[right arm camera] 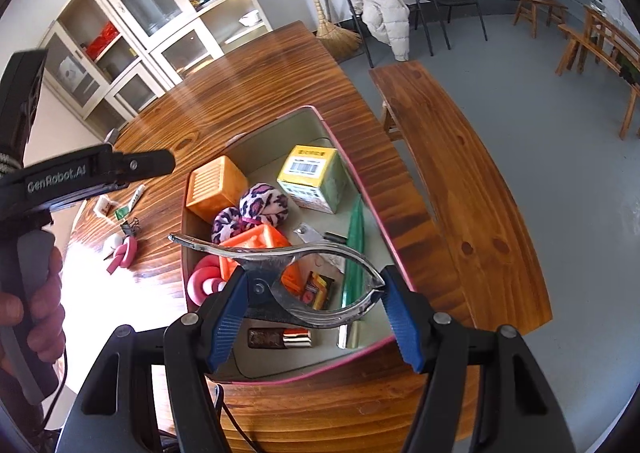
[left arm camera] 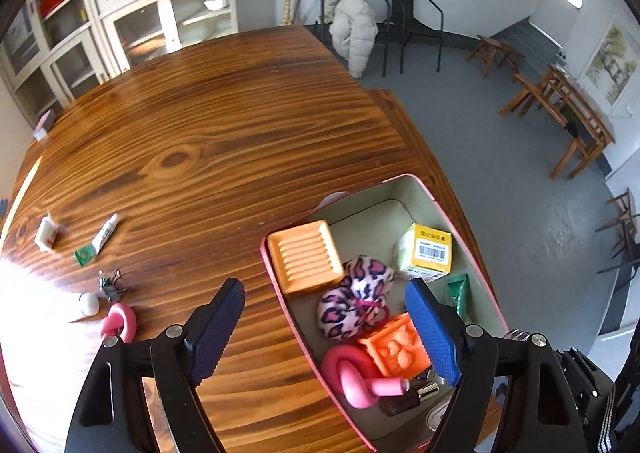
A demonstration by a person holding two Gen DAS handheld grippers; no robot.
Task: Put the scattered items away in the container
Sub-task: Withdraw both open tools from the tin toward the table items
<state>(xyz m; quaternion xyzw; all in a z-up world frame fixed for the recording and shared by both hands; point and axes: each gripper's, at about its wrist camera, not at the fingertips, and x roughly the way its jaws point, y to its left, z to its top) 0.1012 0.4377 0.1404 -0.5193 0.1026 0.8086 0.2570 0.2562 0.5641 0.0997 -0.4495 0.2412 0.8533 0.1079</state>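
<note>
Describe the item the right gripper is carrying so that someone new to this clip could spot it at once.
Start at the pink-rimmed container on the wooden table. Just above its near end, the right gripper is shut on a metal tong-like tool held crosswise between the blue fingers. It is the only bare shiny metal piece with looped handles; the things below it are mostly coloured or soft.

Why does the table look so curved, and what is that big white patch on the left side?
Left wrist view: the fisheye lens bends the table edges into arcs, and strong glare washes out the wood near the white item. Right wrist view: the same bending curves the bench; the same kind of glare burns out the table beside the pink ring; corners go dark at the lens rim.
</note>
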